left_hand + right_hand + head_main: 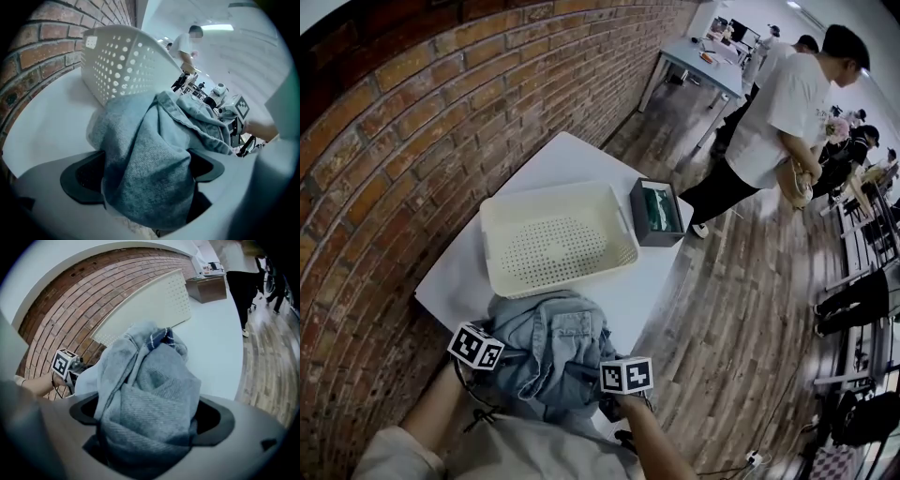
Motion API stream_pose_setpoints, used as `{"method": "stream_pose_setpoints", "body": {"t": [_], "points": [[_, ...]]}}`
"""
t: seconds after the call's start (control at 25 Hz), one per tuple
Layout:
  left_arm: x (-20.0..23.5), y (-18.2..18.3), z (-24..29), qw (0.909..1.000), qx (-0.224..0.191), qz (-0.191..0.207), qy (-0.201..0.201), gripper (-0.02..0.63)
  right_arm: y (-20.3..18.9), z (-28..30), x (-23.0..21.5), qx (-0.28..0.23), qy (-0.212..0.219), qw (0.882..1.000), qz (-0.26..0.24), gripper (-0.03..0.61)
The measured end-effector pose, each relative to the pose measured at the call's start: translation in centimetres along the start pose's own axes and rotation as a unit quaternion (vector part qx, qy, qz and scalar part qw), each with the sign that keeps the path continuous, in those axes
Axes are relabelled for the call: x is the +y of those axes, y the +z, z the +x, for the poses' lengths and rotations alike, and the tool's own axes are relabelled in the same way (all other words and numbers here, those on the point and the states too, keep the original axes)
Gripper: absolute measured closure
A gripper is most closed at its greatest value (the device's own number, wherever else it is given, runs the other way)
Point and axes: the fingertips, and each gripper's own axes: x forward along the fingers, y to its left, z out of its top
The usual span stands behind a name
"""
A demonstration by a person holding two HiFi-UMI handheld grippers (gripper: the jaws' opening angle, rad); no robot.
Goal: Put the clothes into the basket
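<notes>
A brick wall (412,122) is filling the left side of the head view, and a wooden floor (741,309) is running down the right side. Between them a white table (553,159) is standing against the wall. A person in a white shirt (778,112) is standing on the floor at the upper right, well apart from the table, with a second table (698,61) behind.

A cream perforated basket (558,251) is sitting empty in the middle of the table. A denim garment (553,352) is lying bunched at the lower edge of the table, just below the basket, and the basket's near wall is standing between the two. A dark box (656,214) with something green inside is sitting just beside the basket's right side.

The left gripper (144,172) is holding its jaws spread wide, with a fold of denim sitting loosely between them and dark pad showing on both sides. The right gripper (152,416) is doing likewise, its jaws spread around another bunch of the same cloth without pinching it.
</notes>
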Motion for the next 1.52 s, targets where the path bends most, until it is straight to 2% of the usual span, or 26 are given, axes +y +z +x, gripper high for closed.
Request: {"method": "stream_pose_setpoints", "body": {"t": [0.12, 0.28, 0.32, 0.36, 0.48, 0.72, 0.88, 1.12, 1.52], "points": [[-1.5, 0.4, 0.7, 0.9997, 0.01, 0.005, -0.023, 0.065, -0.1, 0.5, 0.3, 0.021, 0.019, 1.0, -0.007, 0.032], [-4.4, 0.8, 1.5, 0.9975, 0.004, -0.004, -0.07, 0.201, 0.1, 0.9, 0.9, 0.04, 0.049, 0.998, -0.021, 0.044], [-5.0, 1.0, 1.5, 0.9967, -0.002, -0.006, -0.081, 0.241, 0.2, 1.0, 1.3, 0.041, 0.065, 0.997, -0.029, 0.099], [-5.5, 1.1, 1.4, 0.9957, -0.009, -0.01, -0.091, 0.284, 0.3, 1.0, 1.6, 0.041, 0.077, 0.996, -0.036, 0.12], [-6.9, 1.7, 1.0, 0.9924, -0.031, -0.019, -0.118, 0.328, 0.4, 0.6, 2.3, 0.038, 0.095, 0.993, -0.051, 0.158], [-9.7, 2.7, -1.1, 0.9905, -0.048, 0.001, -0.129, 0.345, 0.5, -2.1, 3.7, 0.022, 0.115, 0.991, -0.067, 0.189], [-11.7, 4.5, -3.7, 0.9895, -0.069, 0.022, -0.125, 0.347, 2.0, -5.1, 5.1, 0.001, 0.124, 0.989, -0.085, 0.189], [-13.9, 7.5, -8.2, 0.9882, -0.107, 0.054, -0.095, 0.345, 5.1, -9.4, 7.7, -0.026, 0.119, 0.982, -0.144, 0.189], [-15.5, 12.0, -14.4, 0.9778, -0.185, 0.079, -0.061, 0.345, 10.6, -14.3, 11.8, -0.051, 0.107, 0.963, -0.242, 0.189]]}}
